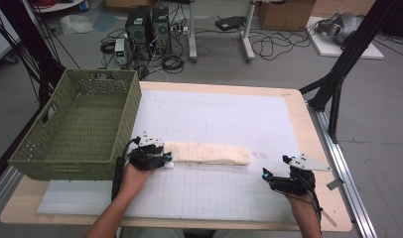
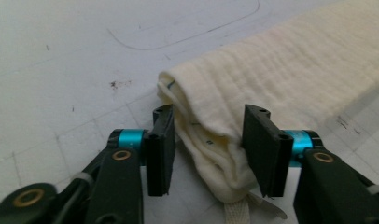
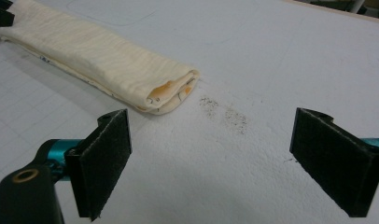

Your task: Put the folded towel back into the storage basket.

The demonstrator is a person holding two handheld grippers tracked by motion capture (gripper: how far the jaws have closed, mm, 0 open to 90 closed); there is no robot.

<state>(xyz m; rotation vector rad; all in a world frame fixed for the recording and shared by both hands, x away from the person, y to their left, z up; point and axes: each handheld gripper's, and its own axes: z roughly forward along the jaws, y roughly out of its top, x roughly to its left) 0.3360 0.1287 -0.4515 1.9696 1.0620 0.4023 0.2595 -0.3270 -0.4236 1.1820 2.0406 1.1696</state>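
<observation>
A cream cloth folded into a long strip [image 1: 207, 152] lies across the white grid mat [image 1: 219, 111]. My left gripper [image 1: 167, 161] sits at the strip's left end. In the left gripper view the bunched cloth end [image 2: 211, 144] lies between the jaws of that gripper [image 2: 211, 116]; the right-hand pad [image 2: 262, 149] touches the fabric and a thin gap shows at the other pad. My right gripper [image 1: 265, 174] rests low over the mat, short of the strip's right end. In the right gripper view it [image 3: 213, 123] stands wide open and empty, with the cloth's folded end [image 3: 169, 88] ahead to the left.
A green woven basket [image 1: 127, 99] stands at the table's left side, close beside the left hand. The wooden table edge [image 1: 318, 148] runs along the right. Black frame legs, computers and cables are on the floor behind the table.
</observation>
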